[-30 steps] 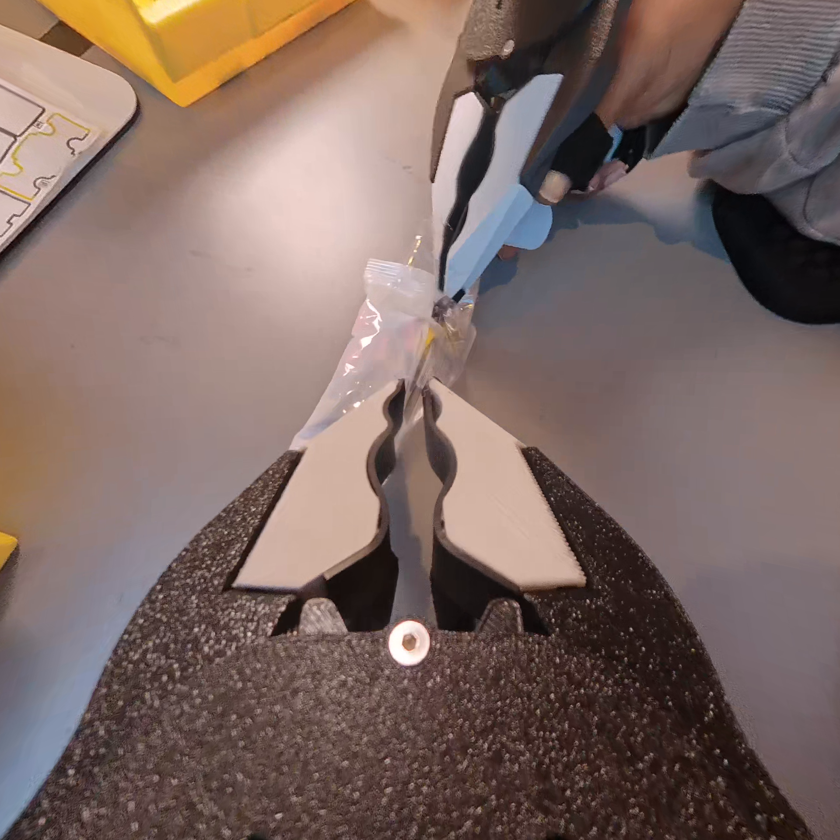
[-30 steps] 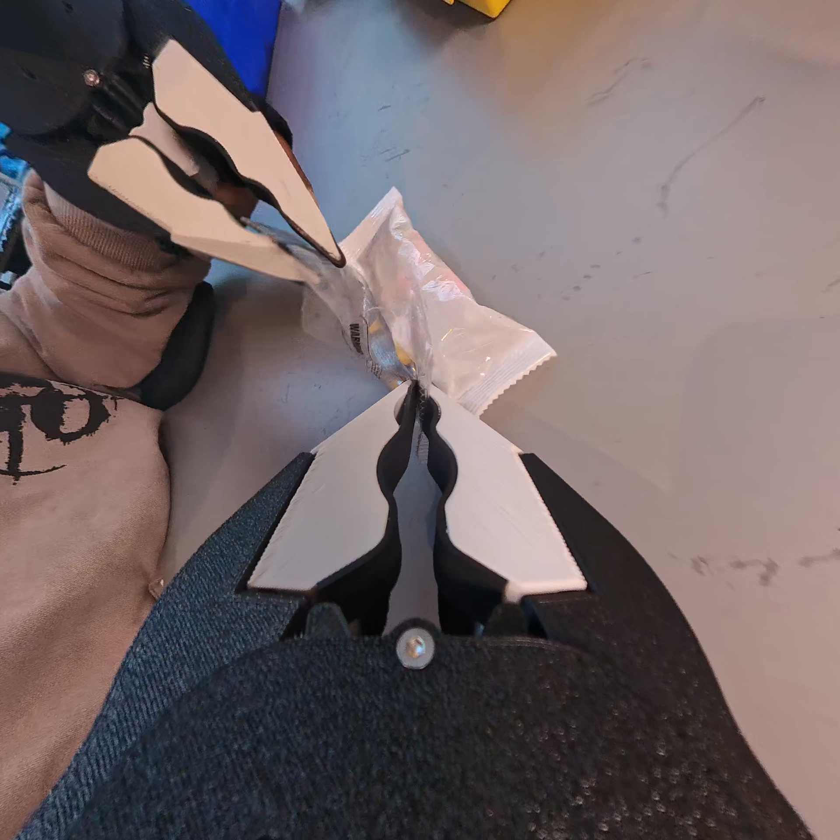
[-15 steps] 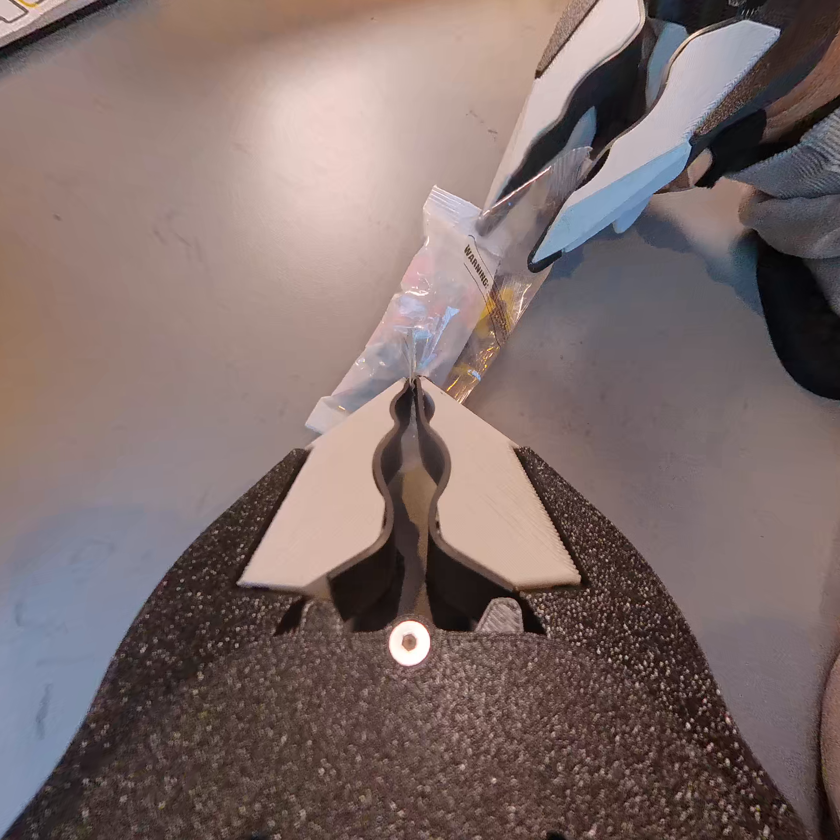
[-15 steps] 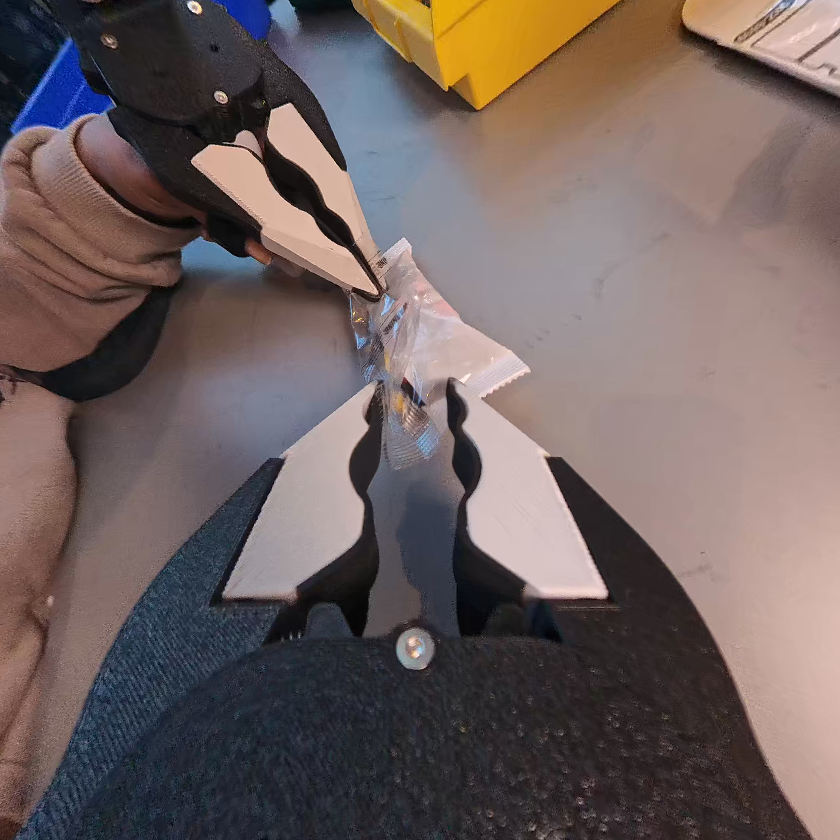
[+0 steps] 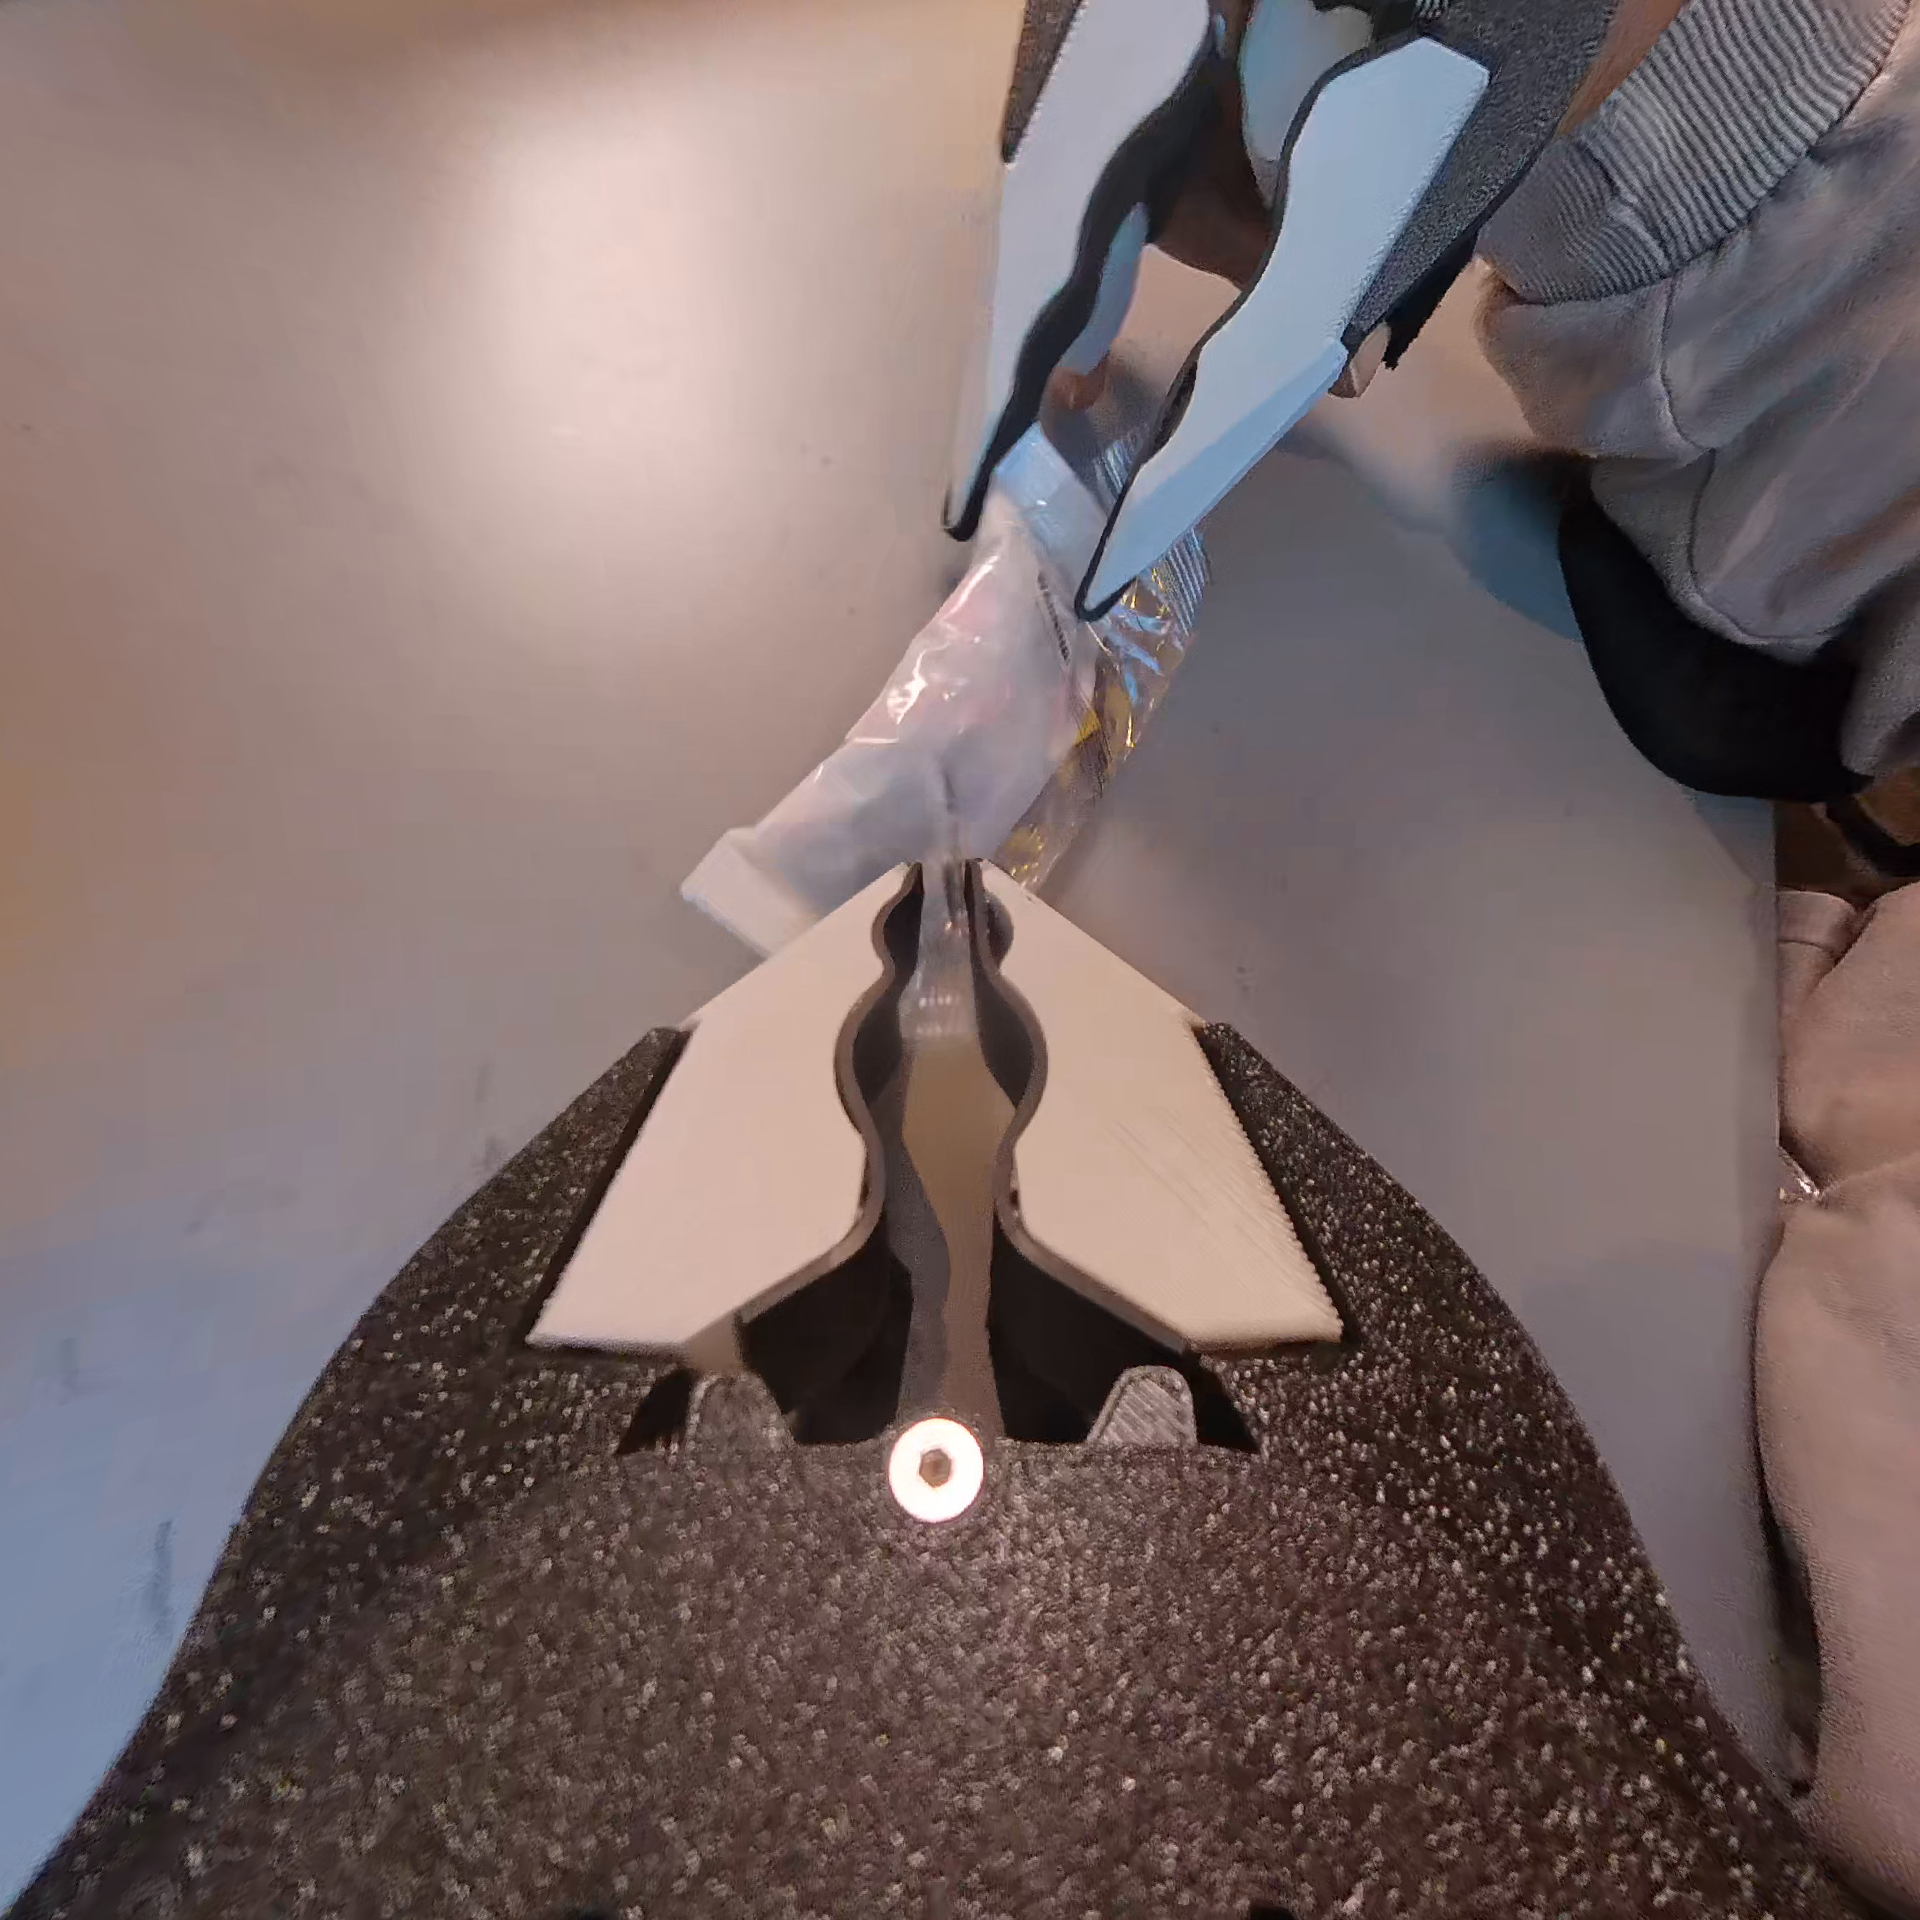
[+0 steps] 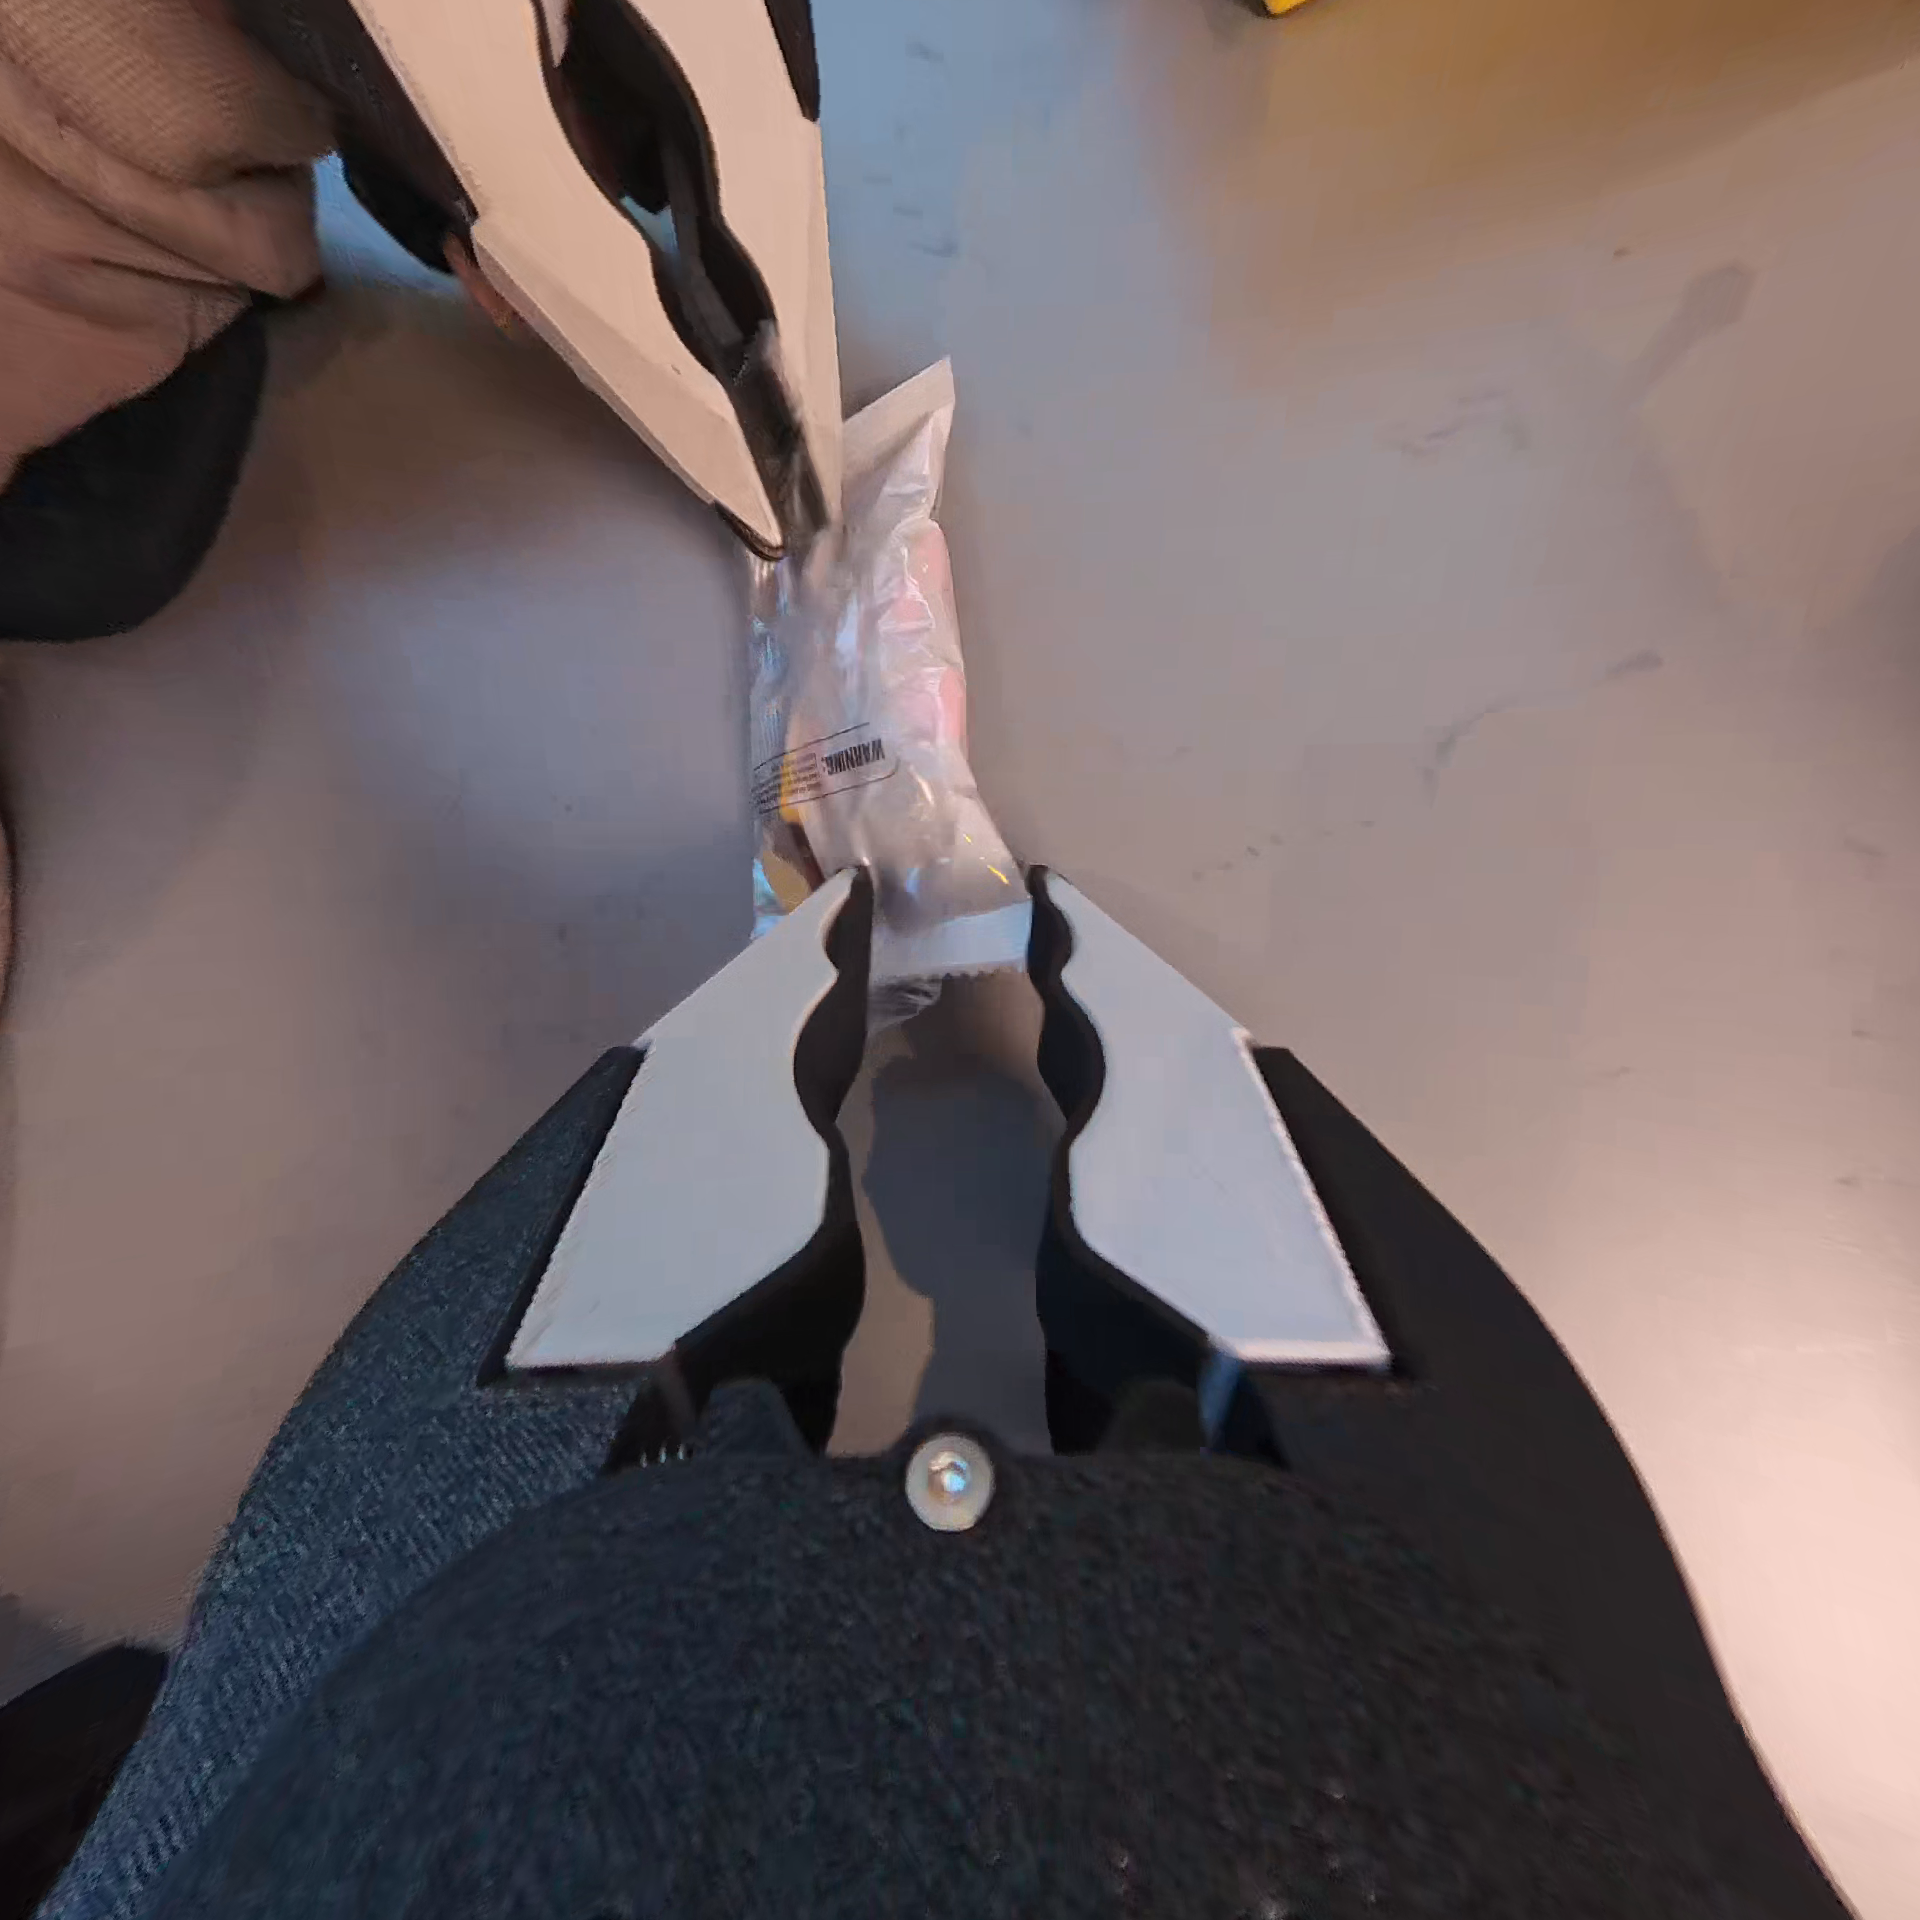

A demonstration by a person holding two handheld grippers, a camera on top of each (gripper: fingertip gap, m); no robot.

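There are two grippers, one plastic packet and one grey desk (image 5: 364,520).

In the left wrist view, the left gripper (image 5: 943,868) sits in the middle of the frame. Its two pale fingers are pressed together and pinch a thin fold of the clear plastic packet (image 5: 997,717). The packet runs from the fingertips up and to the right. Small yellow and pink bits show inside it, and it has a white crimped end at the lower left, just beside the left finger. It also has a printed label.

The right gripper (image 5: 1023,571) comes in from the upper right of this frame. Its fingers are spread apart, and the far end of the packet lies between the two tips. A person's hand (image 5: 1226,197) holds it, with a grey ribbed sleeve (image 5: 1704,156) at the top right edge.

In the right wrist view, the right gripper (image 6: 943,878) is spread wide in the middle of the frame. The near white crimped end of the packet (image 6: 883,727) lies between its tips. Whether the fingers touch the packet cannot be told. The packet runs straight up the frame from there. The left gripper (image 6: 795,530) comes down from the upper left and pinches the packet's upper part with its tips closed. A tan sleeve (image 6: 114,197) shows at the far upper left.
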